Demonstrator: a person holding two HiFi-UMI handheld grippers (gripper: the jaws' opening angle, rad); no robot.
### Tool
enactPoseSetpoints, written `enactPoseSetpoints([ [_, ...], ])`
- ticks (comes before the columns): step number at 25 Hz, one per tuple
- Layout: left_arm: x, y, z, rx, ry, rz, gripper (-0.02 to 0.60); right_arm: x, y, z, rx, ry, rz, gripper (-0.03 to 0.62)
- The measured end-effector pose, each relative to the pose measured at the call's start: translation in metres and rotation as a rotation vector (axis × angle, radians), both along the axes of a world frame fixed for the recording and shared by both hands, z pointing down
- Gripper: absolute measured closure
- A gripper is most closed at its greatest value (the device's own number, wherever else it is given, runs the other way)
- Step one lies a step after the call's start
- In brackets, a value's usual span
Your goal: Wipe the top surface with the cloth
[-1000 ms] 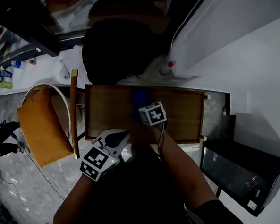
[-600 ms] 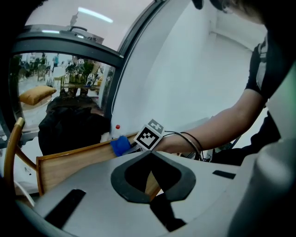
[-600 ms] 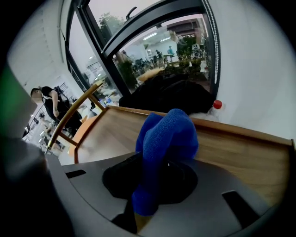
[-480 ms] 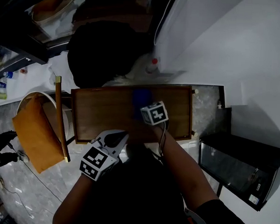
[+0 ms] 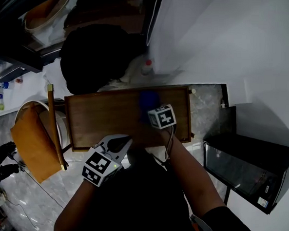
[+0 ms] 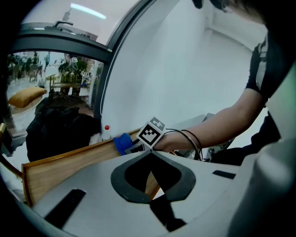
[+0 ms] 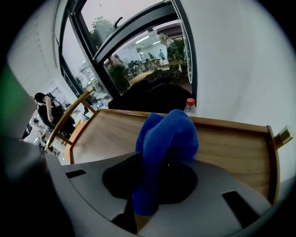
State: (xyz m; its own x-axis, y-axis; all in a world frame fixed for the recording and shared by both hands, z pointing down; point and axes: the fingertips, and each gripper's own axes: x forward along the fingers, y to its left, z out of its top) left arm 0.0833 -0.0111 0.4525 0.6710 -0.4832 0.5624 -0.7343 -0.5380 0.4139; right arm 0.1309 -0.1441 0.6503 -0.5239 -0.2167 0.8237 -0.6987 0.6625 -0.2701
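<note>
So the right gripper (image 7: 159, 166) is clamped on the blue cloth (image 7: 167, 134), over the right part of the wooden table top (image 7: 106, 134). Most bare wood runs off to its left, lengthwise. The left gripper (image 6: 151, 162) is pinched together, empty, by the near edge.

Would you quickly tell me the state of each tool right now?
Left tool: closed, holding nothing.
Right tool: closed on the blue cloth.

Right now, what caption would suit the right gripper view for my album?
Right gripper shut on a blue cloth over a rimmed wooden top, red-capped bottle beyond the far edge.
</note>
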Motion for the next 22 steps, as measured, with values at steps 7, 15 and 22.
enactPoseSetpoints([
  [7, 0.016, -0.004, 0.002, -0.003, 0.0, 0.024, 0.577, 0.032, -0.012, -0.003, 0.008, 0.004, 0.049, 0.513],
  [15, 0.033, -0.012, 0.004, -0.002, 0.002, 0.048, 0.577, 0.069, -0.028, -0.005, 0.017, 0.017, 0.114, 0.513],
  [22, 0.037, -0.019, 0.003, -0.002, -0.003, 0.052, 0.577, 0.099, -0.04, -0.005, 0.017, 0.033, 0.156, 0.513],
])
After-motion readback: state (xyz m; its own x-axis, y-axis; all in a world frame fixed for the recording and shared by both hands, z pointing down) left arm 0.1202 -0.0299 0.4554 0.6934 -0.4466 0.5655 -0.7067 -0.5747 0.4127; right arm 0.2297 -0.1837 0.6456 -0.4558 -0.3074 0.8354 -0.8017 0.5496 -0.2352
